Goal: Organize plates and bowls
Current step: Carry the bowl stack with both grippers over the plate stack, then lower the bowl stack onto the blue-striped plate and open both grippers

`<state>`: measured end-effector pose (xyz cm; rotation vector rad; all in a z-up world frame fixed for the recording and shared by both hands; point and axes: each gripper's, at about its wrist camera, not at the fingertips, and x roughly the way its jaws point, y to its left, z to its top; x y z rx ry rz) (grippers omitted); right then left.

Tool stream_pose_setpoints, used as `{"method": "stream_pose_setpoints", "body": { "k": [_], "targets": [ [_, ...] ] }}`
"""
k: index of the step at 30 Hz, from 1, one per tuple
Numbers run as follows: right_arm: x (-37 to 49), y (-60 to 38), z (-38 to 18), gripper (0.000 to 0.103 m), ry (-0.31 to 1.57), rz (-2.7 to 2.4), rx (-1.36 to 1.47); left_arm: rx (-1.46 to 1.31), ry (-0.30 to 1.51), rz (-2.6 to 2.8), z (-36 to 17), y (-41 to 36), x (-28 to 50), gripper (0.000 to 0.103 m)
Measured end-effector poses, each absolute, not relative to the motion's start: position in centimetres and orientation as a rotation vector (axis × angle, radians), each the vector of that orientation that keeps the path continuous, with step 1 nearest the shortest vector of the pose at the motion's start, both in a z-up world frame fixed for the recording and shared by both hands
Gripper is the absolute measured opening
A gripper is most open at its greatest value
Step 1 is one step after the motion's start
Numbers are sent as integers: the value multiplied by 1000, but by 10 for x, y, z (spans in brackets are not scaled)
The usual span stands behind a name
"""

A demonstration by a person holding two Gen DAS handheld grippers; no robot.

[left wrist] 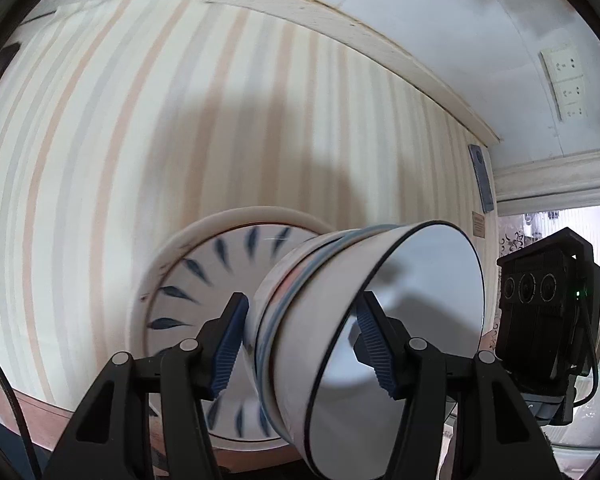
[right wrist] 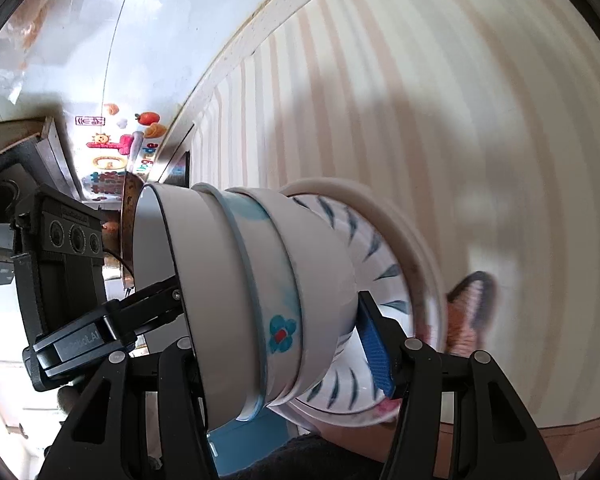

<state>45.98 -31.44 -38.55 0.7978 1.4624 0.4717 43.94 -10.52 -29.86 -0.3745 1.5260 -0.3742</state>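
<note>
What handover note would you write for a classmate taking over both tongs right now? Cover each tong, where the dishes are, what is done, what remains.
Left tongs: closed across the nested bowls, one finger inside the top bowl, the other outside.
Right tongs: gripping the same stack from the other side.
Dishes: bowls sit nested on the leaf-pattern plate and a cream plate, all lifted and tipped sideways before the striped wall.
Done: stacking.
Left: level the stack, set it down; where is not visible.
</note>
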Motion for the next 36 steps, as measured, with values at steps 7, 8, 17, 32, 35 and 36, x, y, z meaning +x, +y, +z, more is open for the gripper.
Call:
{"method": "stream_pose_setpoints", "body": {
  "k": [7,8,17,32,35,36],
  "targets": [
    [464,-293,-398,59,1470,466,774,-389,1536,-366,-316,-89,440,54],
    [464,-291,-400,59,1472,464,770,-389,1540,-368,-318,-87,441,54],
    [462,-290,-402,58,1467,456,755,-357,1536,-391,-319,-79,438,52],
    [457,-293,-372,60,1445,381,635,-58,1427,-294,-292,-85,420,55],
    [453,-295,-351,67,1414,339,561,-22,1384,-269,-280,-83,412,55],
    [451,-295,-344,73,1407,323,531,-9,1359,-265,-274,-82,408,55]
  ]
}}
